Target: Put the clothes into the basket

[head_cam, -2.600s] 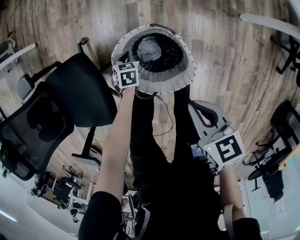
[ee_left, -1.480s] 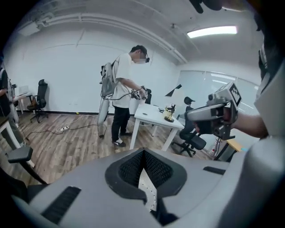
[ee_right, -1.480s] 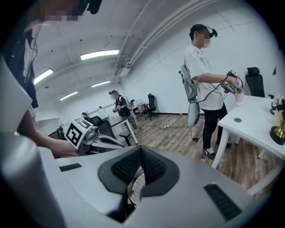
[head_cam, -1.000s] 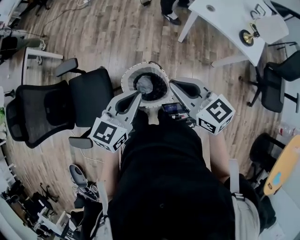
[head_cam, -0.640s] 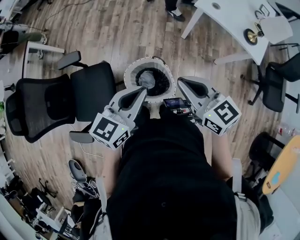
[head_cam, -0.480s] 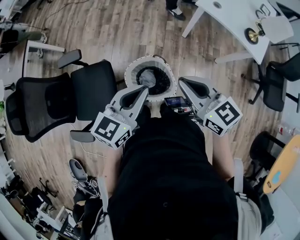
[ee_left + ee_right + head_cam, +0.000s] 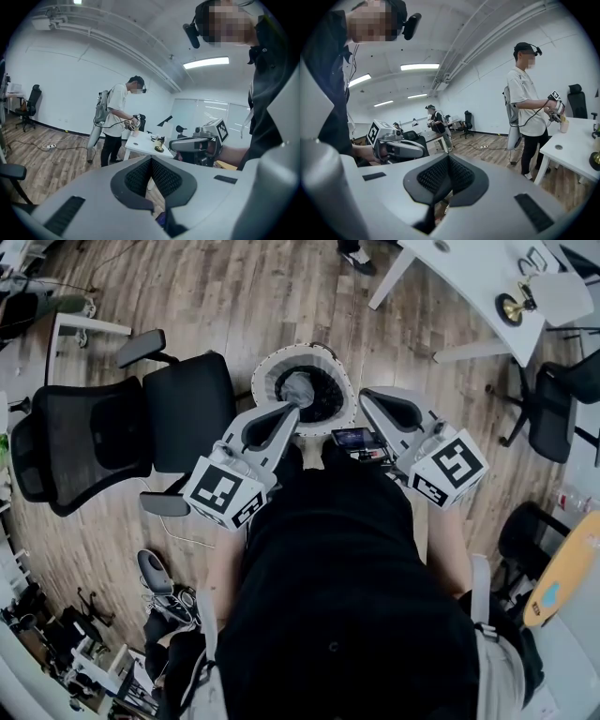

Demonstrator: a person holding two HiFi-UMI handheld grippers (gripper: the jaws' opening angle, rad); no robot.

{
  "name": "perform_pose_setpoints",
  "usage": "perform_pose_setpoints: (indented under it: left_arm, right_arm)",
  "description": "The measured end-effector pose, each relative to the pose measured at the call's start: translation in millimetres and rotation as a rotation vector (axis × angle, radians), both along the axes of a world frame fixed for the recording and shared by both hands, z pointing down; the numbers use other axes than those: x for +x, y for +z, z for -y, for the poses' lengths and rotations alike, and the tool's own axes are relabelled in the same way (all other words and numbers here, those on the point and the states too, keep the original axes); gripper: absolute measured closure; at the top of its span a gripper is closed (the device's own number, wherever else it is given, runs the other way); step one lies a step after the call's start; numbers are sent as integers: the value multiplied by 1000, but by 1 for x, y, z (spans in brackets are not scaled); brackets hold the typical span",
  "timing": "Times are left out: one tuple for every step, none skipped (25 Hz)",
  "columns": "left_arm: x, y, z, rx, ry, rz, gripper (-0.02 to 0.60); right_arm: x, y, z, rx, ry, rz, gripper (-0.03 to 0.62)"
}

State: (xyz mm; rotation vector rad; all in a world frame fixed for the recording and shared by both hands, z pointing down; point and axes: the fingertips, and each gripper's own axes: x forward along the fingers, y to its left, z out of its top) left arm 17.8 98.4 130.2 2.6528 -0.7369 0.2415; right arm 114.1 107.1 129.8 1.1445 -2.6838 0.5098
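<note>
The round white-rimmed basket (image 7: 265,365) stands on the wood floor in front of me, with a grey cloth (image 7: 298,390) and dark clothes inside. My left gripper (image 7: 292,410) hovers near its front rim, held close to my body, jaws shut and empty. My right gripper (image 7: 368,396) is beside it on the right, also shut with nothing between the pads. In the left gripper view the left gripper (image 7: 151,171) has its ribbed pads pressed together, and the right gripper (image 7: 197,144) shows beyond. The right gripper view shows the right gripper (image 7: 448,171) closed, with the left gripper (image 7: 396,147) beyond it.
A black office chair (image 7: 141,427) stands just left of the basket. A white table (image 7: 469,277) with a small brass object (image 7: 511,307) is at the upper right, another chair (image 7: 562,399) beside it. Shoes (image 7: 155,573) lie at lower left. A person (image 7: 117,122) stands by the table.
Earlier my left arm was stretched out to the basket rim. Both grippers are now drawn back side by side near my body. Over the last second they hardly moved.
</note>
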Motion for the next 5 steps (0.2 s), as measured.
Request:
perform_pose_setpoints:
  left_arm:
    - [0,1,0,0,-1,-1,572]
    - [1,1,0,0,-1,-1,572]
    - [2,1,0,0,-2,-2,572]
    - [3,1,0,-1,-3,-2,572]
    - [4,1,0,-1,-3,-1,572]
  right_arm:
    - [1,0,0,1,-1,-2,579]
    - [1,0,1,3,-1,-2,579]
    - [2,0,1,4,-1,-3,579]
    - [3,0,2,6,-1,-3,579]
    - [5,-1,3,8,0,-3,579]
